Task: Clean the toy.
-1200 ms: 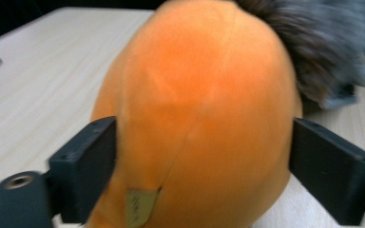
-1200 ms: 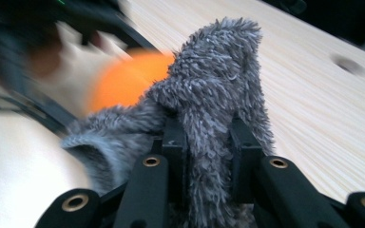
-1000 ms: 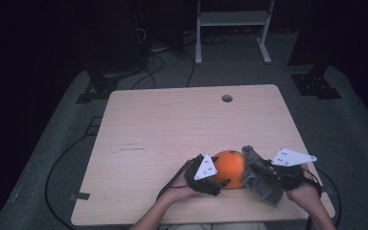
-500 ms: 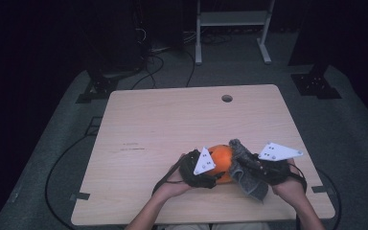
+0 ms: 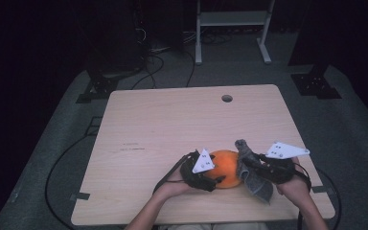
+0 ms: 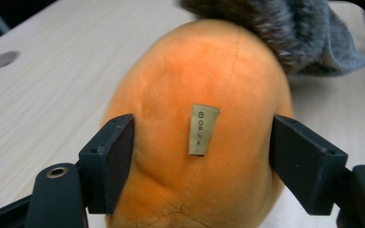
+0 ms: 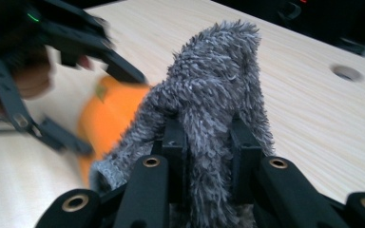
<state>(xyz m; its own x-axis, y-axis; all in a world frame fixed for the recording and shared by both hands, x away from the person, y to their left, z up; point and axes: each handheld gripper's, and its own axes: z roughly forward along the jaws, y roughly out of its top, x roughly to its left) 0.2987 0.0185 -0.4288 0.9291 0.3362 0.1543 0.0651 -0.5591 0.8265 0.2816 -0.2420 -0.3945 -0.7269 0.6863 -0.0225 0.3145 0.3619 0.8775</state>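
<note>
Both tongs grip: left tongs (image 6: 199, 166) pinch tagged orange plush (image 6: 199, 95), right tongs (image 7: 209, 142) grey cloth (image 7: 214, 85).

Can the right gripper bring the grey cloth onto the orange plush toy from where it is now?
Probably yes: the right gripper, shut on the grey cloth, sits beside the orange plush toy, nothing between them.

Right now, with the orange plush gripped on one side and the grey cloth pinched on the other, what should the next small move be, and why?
Probably bring the right gripper a little toward the orange plush and lay the grey cloth on its top to wipe it. The cloth is pinched tight and stands beside the plush, its edge at the upper side, while the left gripper has the plush between its pads on the table.
</note>
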